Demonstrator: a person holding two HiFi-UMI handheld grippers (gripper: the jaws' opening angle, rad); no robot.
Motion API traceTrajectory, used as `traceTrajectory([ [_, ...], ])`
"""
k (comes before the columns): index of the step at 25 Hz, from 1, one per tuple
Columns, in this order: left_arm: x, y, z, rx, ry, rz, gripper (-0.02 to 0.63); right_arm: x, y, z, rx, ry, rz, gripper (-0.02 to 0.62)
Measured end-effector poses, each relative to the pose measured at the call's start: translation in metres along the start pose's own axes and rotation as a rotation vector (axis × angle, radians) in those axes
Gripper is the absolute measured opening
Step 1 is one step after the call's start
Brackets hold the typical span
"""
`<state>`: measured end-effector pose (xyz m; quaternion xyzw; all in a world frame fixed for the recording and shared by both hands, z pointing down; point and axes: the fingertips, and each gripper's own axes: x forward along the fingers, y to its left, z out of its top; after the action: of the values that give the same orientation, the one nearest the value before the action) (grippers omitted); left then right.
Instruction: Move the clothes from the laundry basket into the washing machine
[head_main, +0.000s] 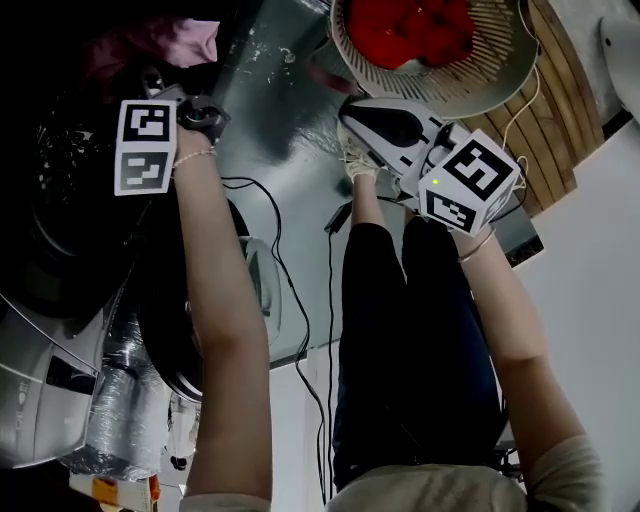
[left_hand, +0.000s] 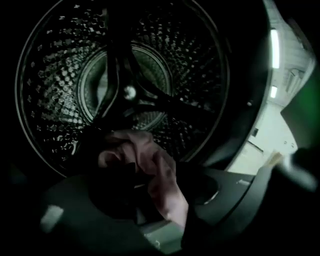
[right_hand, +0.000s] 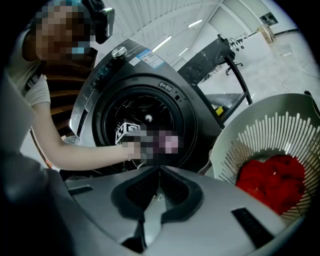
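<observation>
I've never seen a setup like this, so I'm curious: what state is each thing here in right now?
Washing machine: door open.
Left gripper: open, jaws apart.
Pink cloth: between the left gripper's jaws, at the mouth of the drum.
Right gripper: shut, empty.
Laundry basket: holds red clothes.

1. A large hall, not a home, is suggested by long strip lights (right_hand: 194, 23) on the far, high ceiling (right_hand: 150, 25).
2. A dark grey front-loading washing machine (right_hand: 150, 82) is set up beside loose black cables (head_main: 285, 285).
</observation>
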<state>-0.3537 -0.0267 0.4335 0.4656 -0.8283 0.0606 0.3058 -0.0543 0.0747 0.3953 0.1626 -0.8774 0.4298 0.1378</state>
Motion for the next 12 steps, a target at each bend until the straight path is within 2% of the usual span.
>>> traceTrajectory([
  [3,-0.013,-0.039,-0.055,0.155,0.145,-0.137,0.253,-0.002,-0.002,-0.005,-0.006,0.016,-0.004,0.017],
  [4,-0.013,-0.050,-0.075,0.218,0.208,-0.173,0.298,-0.002,-0.003,-0.006,-0.011,0.025,-0.004,0.017],
  [5,-0.012,-0.057,-0.092,0.275,0.261,-0.197,0.308,-0.002,-0.003,-0.006,-0.014,0.031,-0.003,0.017],
  [6,-0.009,-0.060,-0.103,0.317,0.298,-0.204,0.308,-0.001,-0.004,-0.006,-0.017,0.033,-0.001,0.017],
  [8,-0.001,-0.057,-0.107,0.353,0.316,-0.180,0.307,0.000,-0.006,-0.004,-0.025,0.030,0.000,0.017],
  [9,0.003,-0.053,-0.102,0.353,0.299,-0.153,0.274,0.000,-0.007,-0.002,-0.032,0.030,-0.002,0.017],
  [10,0.006,-0.048,-0.094,0.349,0.268,-0.120,0.101,-0.001,-0.010,-0.001,-0.040,0.031,-0.007,0.017],
  [11,0.007,-0.041,-0.084,0.340,0.232,-0.086,0.052,-0.001,-0.012,-0.001,-0.045,0.034,-0.015,0.017],
  [12,0.008,-0.033,-0.073,0.328,0.198,-0.055,0.049,-0.001,-0.014,-0.001,-0.048,0.037,-0.021,0.017],
])
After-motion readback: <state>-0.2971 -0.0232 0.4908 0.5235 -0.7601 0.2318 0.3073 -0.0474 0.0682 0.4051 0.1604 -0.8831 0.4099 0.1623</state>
